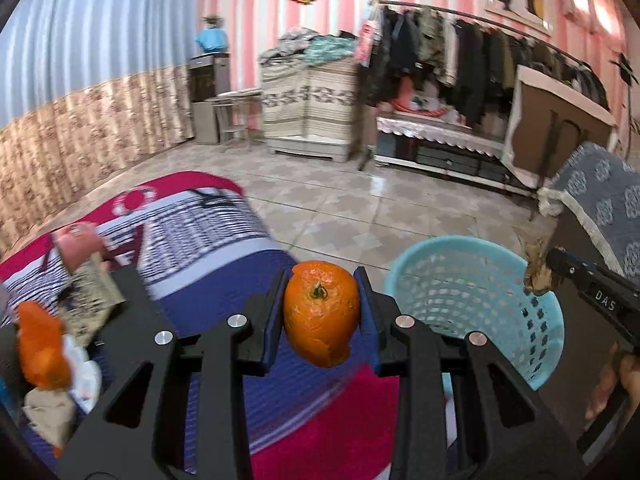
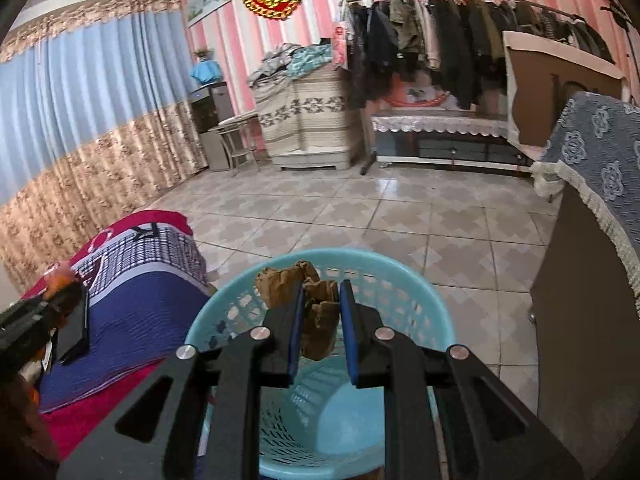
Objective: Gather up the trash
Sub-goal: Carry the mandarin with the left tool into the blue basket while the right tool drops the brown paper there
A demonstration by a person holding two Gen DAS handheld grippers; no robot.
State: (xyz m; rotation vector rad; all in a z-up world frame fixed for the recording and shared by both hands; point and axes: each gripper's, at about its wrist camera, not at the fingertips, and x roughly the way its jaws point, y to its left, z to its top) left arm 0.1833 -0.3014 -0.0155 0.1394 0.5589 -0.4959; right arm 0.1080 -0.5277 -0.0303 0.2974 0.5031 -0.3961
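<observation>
My left gripper [image 1: 321,300] is shut on an orange peel [image 1: 322,312] shaped like a whole orange, held above the bed's edge just left of the light blue waste basket [image 1: 476,300]. My right gripper [image 2: 320,312] is shut on a crumpled brown paper wad [image 2: 312,308], held right over the open basket [image 2: 320,400]. That gripper and its paper [image 1: 538,272] also show at the right of the left wrist view. More trash lies on the bed at the left: another orange peel [image 1: 42,348], a printed wrapper [image 1: 90,300], crumpled tissue [image 1: 48,412].
The bed carries a red, blue and white blanket [image 1: 208,248]. A dark cabinet with a blue patterned cover [image 2: 600,184] stands right of the basket. Tiled floor [image 2: 360,216] stretches beyond, with a clothes rack [image 2: 460,48] and low bench at the far wall.
</observation>
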